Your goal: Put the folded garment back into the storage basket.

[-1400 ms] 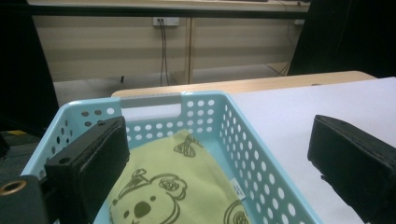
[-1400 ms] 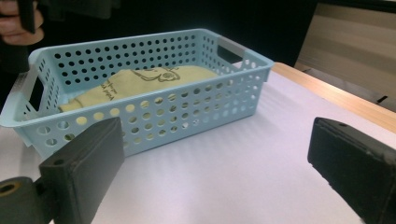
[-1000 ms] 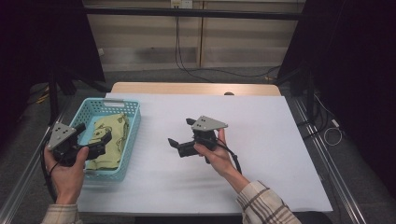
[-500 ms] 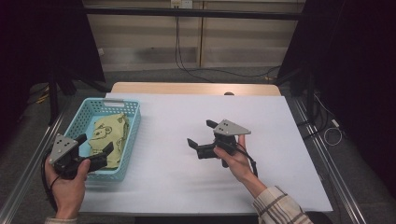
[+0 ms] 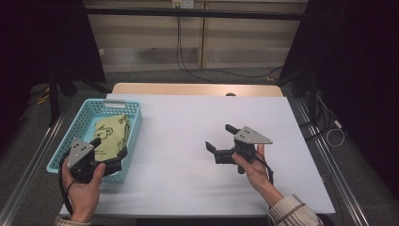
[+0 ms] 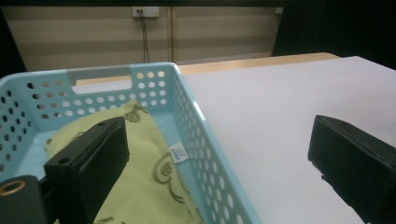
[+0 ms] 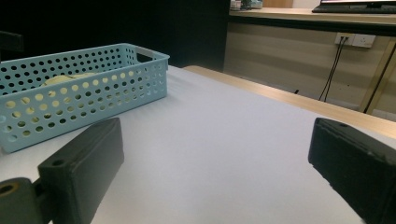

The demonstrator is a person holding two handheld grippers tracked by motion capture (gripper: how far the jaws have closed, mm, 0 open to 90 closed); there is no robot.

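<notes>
A light blue perforated basket [image 5: 135, 123] stands at the table's left, with a yellow-green printed cloth [image 5: 111, 132] lying in it. My left gripper [image 5: 109, 147] hovers open over the basket's near right corner, holding nothing. In the left gripper view the left gripper [image 6: 217, 140] straddles the basket's right wall [image 6: 196, 116], one jaw above the cloth [image 6: 140, 186], the other over bare table. My right gripper [image 5: 219, 137] is open and holds nothing above the white table's middle right, pointing left. In the right gripper view the right gripper [image 7: 215, 140] faces the basket [image 7: 84, 88] across the table.
The white tabletop [image 5: 188, 122] lies between basket and right gripper, with a wooden strip [image 5: 197, 89] along its far edge. Metal rails run down both sides. Cables hang on the back wall [image 5: 179, 37].
My left gripper has drawn back toward the person, to the basket's near corner. My right gripper has shifted right and slightly nearer. Both stayed open.
</notes>
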